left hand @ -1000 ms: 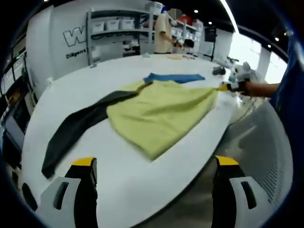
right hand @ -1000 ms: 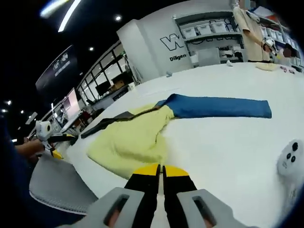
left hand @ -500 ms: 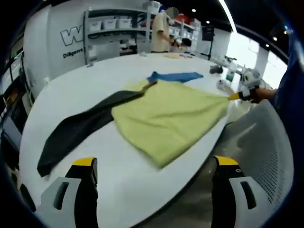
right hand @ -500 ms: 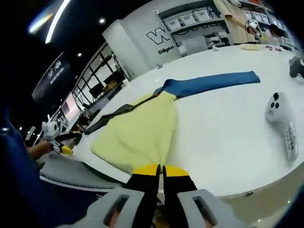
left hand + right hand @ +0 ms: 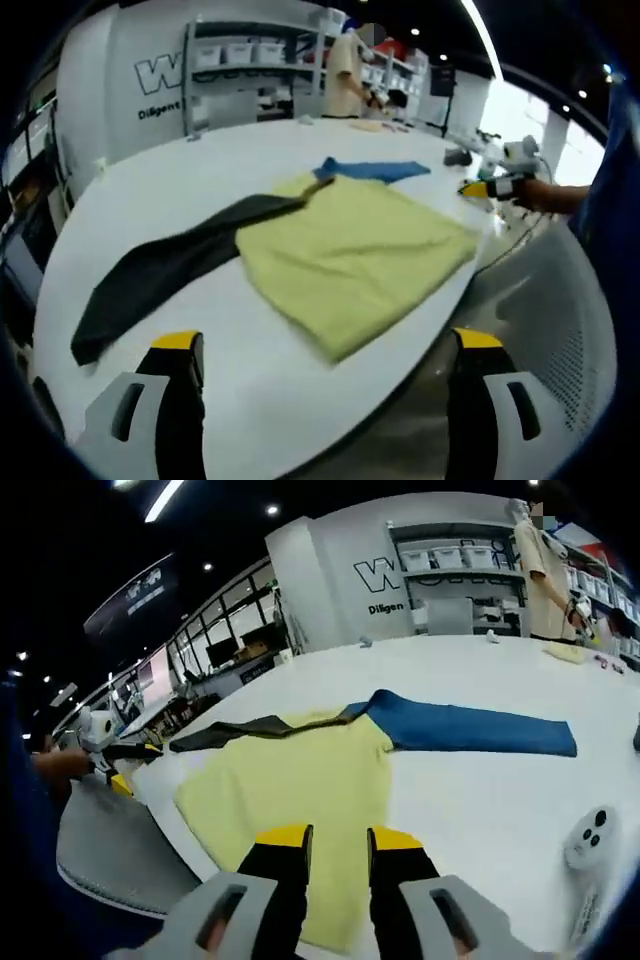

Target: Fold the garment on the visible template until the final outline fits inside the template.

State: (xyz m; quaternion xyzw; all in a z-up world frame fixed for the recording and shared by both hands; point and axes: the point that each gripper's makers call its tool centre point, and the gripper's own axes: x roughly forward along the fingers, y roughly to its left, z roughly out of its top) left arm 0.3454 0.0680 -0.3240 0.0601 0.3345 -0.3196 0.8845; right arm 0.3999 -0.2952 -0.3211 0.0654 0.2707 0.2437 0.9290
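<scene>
A garment lies spread flat on the white table [image 5: 140, 170]: yellow body [image 5: 350, 255], black sleeve [image 5: 165, 268], blue sleeve [image 5: 375, 170]. My left gripper [image 5: 327, 342] stands wide open at the table's near edge, short of the yellow hem, with nothing between its fingers. In the right gripper view the yellow body [image 5: 300, 785] lies just ahead of my right gripper [image 5: 338, 837], whose jaws stand a little apart and hold nothing. The black sleeve [image 5: 230, 732] and blue sleeve [image 5: 470, 728] stretch out to either side. From the left gripper view, the right gripper [image 5: 488, 187] hovers off the garment's far corner.
A white controller [image 5: 590, 842] lies on the table near the right gripper. A grey perforated chair [image 5: 560, 330] stands beside the table edge. Small devices [image 5: 458, 154] sit at the far side. A person [image 5: 346, 70] stands by shelves [image 5: 240, 55] behind.
My right gripper was shut on the yellow hem and pulling it outward; its jaws have parted, it has let go, and the yellow body lies flat. The left gripper stays open.
</scene>
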